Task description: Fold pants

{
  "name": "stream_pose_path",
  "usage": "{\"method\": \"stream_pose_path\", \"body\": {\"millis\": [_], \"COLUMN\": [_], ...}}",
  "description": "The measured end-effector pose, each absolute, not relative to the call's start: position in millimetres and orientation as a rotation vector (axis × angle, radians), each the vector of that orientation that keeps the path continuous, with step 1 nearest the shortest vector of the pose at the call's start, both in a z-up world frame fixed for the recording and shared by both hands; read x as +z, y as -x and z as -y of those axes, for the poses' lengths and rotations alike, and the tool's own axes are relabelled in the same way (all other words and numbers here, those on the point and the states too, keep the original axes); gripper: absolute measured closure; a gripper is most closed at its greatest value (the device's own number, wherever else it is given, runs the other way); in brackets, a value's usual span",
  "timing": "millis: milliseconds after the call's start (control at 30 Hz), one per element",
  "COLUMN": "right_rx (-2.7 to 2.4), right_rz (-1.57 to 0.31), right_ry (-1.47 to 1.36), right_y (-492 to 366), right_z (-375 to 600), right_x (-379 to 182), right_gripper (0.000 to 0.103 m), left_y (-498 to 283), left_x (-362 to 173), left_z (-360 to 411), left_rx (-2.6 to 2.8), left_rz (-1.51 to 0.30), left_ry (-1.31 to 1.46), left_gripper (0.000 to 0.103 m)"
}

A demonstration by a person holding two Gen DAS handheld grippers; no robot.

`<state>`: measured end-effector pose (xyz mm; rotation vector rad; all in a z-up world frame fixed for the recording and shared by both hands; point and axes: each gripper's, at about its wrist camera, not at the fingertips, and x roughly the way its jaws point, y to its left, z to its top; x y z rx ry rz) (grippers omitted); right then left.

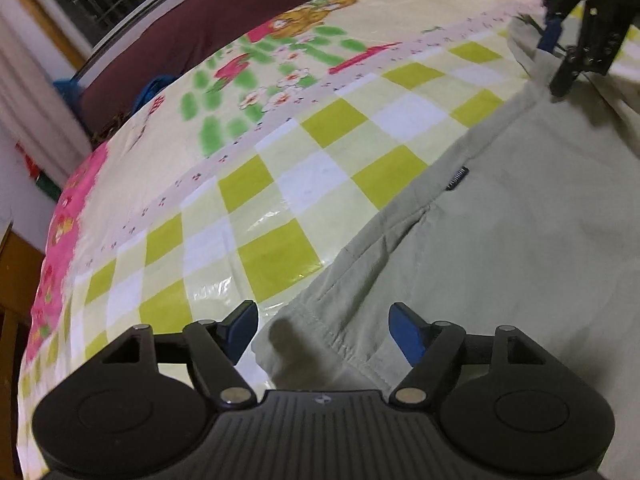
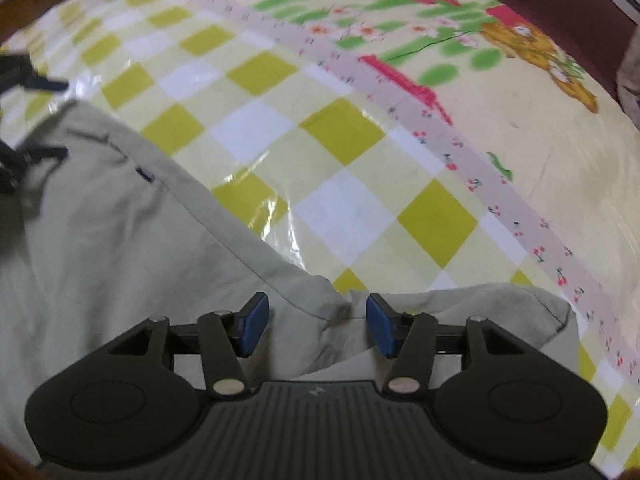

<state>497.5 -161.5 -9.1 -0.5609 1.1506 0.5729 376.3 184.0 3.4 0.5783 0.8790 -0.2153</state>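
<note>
Pale grey-green pants (image 1: 500,240) lie flat on a glossy checked tablecloth (image 1: 280,184). My left gripper (image 1: 324,332) hovers open over the waistband corner by the pocket, and its blue pads (image 1: 406,332) do not press the cloth. In the right wrist view the same pants (image 2: 120,240) fill the lower left. My right gripper (image 2: 318,324) stands open above the spot where a fold edge and a leg end meet, with cloth under the gap but not pinched. The right gripper (image 1: 576,52) also shows far off at the top right of the left wrist view.
The tablecloth (image 2: 352,184) has yellow-green checks, a cherry-print band and a cartoon bear picture further out. A dark maroon surface (image 1: 180,40) and a window lie beyond the table's far side. A wooden chair part (image 1: 12,280) stands at the left edge.
</note>
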Motion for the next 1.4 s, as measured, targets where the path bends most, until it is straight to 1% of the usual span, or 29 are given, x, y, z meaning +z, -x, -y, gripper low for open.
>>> {"method": "stream_pose_path", "body": {"millis": [33, 100, 133, 167, 200, 233, 267, 333, 367, 400, 433, 567, 700, 800, 900, 967, 1000, 1100, 1167, 1200, 1267, 1367, 1400], "right_rx": [0.576, 0.577, 0.57, 0.559, 0.54, 0.526, 0.52, 0.505, 0.495, 0.487, 0.478, 0.471, 0.487, 0.506, 0.507, 0.497, 0.481, 0.384, 0.325, 0.314, 0.328, 0.351, 0.345], "right_rz": [-1.162, -1.184, -1.191, -1.199, -1.196, -1.191, -1.19, -1.177, -1.163, -1.147, -1.13, -1.04, -0.926, -0.837, -0.824, -0.865, -0.914, -1.094, -1.21, -1.236, -1.242, -1.184, -1.168], "right_ry": [0.571, 0.596, 0.588, 0.575, 0.569, 0.559, 0.545, 0.518, 0.511, 0.505, 0.499, 0.474, 0.455, 0.472, 0.458, 0.423, 0.395, 0.274, 0.266, 0.268, 0.321, 0.394, 0.408], "right_y": [-498, -497, -497, -496, -496, -496, -495, -494, -494, -492, -490, -472, -427, -368, -301, -259, -239, -210, -203, -200, -197, -199, -200], "right_z": [161, 159, 159, 160, 160, 161, 162, 165, 165, 166, 167, 167, 167, 172, 182, 191, 195, 208, 207, 205, 196, 185, 183], "right_x": [-14, -23, -26, -27, -26, -24, -22, -12, -7, -1, 7, 48, 101, 139, 158, 152, 139, 78, 40, 27, 22, 37, 42], "right_gripper": [0.048, 0.054, 0.067, 0.077, 0.082, 0.091, 0.096, 0.099, 0.099, 0.099, 0.099, 0.1, 0.1, 0.1, 0.1, 0.099, 0.099, 0.098, 0.098, 0.098, 0.096, 0.095, 0.095], "left_y": [-377, -381, -383, -386, -387, -388, -389, -393, -395, -396, -395, -386, -360, -309, -248, -203, -185, -145, -129, -123, -112, -108, -109], "left_x": [4, 2, -1, -7, -9, -10, -10, -10, -9, -9, -8, 7, 42, 79, 102, 105, 100, 61, 32, 26, 25, 42, 45], "left_z": [-185, -186, -187, -188, -188, -187, -186, -185, -185, -184, -183, -181, -182, -185, -182, -177, -174, -168, -164, -161, -157, -157, -159], "left_rx": [-0.224, -0.237, -0.242, -0.245, -0.244, -0.245, -0.245, -0.247, -0.251, -0.242, -0.229, -0.2, -0.162, -0.137, -0.128, -0.126, -0.118, -0.082, -0.055, -0.052, -0.046, -0.037, -0.034], "left_rz": [-0.877, -0.884, -0.903, -0.93, -0.937, -0.939, -0.941, -0.968, -0.98, -0.979, -0.976, -0.93, -0.831, -0.75, -0.715, -0.733, -0.756, -0.893, -0.979, -0.994, -0.982, -0.918, -0.902], "left_ry": [-0.582, -0.581, -0.579, -0.58, -0.58, -0.577, -0.571, -0.547, -0.536, -0.539, -0.552, -0.589, -0.582, -0.517, -0.455, -0.414, -0.403, -0.367, -0.37, -0.378, -0.393, -0.366, -0.353], "left_gripper": [0.014, 0.008, 0.008, 0.008, 0.008, 0.013, 0.017, 0.048, 0.054, 0.063, 0.07, 0.075, 0.077, 0.077, 0.078, 0.078, 0.078, 0.077, 0.078, 0.077, 0.077, 0.074, 0.071]}}
